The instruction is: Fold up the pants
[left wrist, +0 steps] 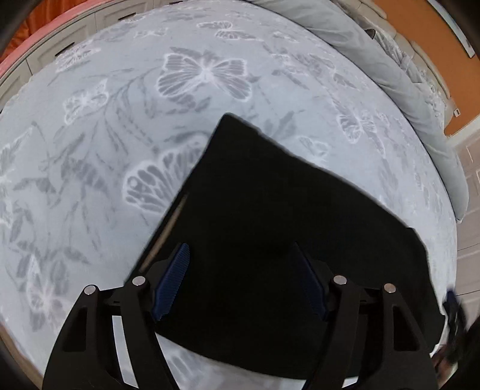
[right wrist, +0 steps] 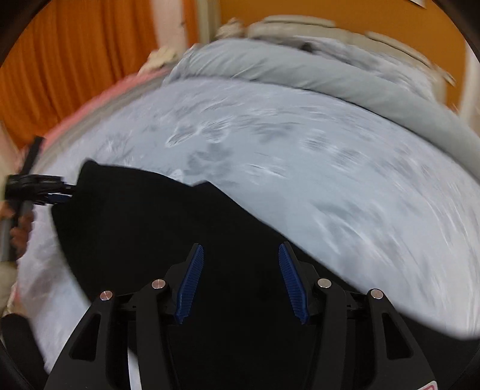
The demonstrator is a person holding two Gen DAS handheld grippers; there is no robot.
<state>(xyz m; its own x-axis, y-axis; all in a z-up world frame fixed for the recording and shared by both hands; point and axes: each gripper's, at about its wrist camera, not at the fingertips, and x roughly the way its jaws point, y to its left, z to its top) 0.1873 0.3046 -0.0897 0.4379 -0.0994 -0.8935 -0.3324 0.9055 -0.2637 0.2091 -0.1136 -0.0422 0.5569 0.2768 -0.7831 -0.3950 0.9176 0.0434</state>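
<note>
The black pants (left wrist: 279, 210) lie folded in a flat block on the pale blue butterfly-print bedspread (left wrist: 120, 120). My left gripper (left wrist: 240, 255) is open, its blue pads over the near edge of the pants, holding nothing. My right gripper (right wrist: 240, 255) is open above the pants (right wrist: 165, 225), also empty; this view is motion-blurred. The left gripper (right wrist: 57, 195) shows at the left of the right wrist view, at the pants' far corner. The right gripper shows as a blur at the right edge of the left wrist view (left wrist: 453, 312).
A rolled grey duvet (left wrist: 390, 69) lies along the far side of the bed (right wrist: 300, 75). Orange curtains (right wrist: 75, 69) and an orange wall (left wrist: 420, 21) stand behind. White drawers (left wrist: 60, 51) run past the bed's edge.
</note>
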